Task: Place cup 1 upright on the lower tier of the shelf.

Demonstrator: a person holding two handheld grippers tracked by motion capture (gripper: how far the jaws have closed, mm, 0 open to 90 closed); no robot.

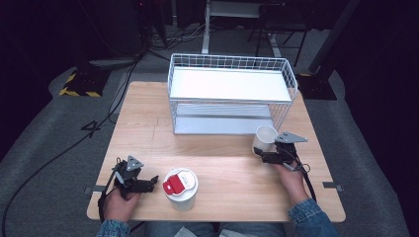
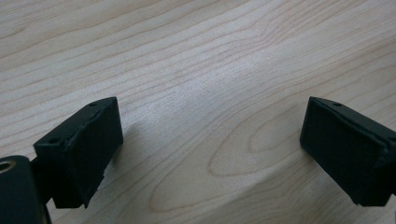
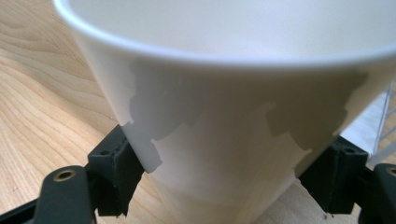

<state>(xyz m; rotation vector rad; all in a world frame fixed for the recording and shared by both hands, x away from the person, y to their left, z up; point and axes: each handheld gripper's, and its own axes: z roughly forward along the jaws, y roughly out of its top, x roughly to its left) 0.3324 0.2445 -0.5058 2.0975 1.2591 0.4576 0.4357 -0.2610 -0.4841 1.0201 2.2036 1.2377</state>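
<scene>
Right gripper view: the white paper cup (image 3: 224,116) sits between the jaws of the right claw (image 3: 224,186), gripped, on the desk (image 3: 42,93) beside the wire rack (image 1: 230,94). Left claw (image 2: 210,154) gapes, released.

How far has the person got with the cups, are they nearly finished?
Just starting, it seems. Done: the right gripper has clamped the white cup, which tilts beside the wire rack. In hand: that cup. Left: both rack shelves look bare, and the lidded cup stands untouched by the open left gripper. The cups probably go on the rack.
</scene>
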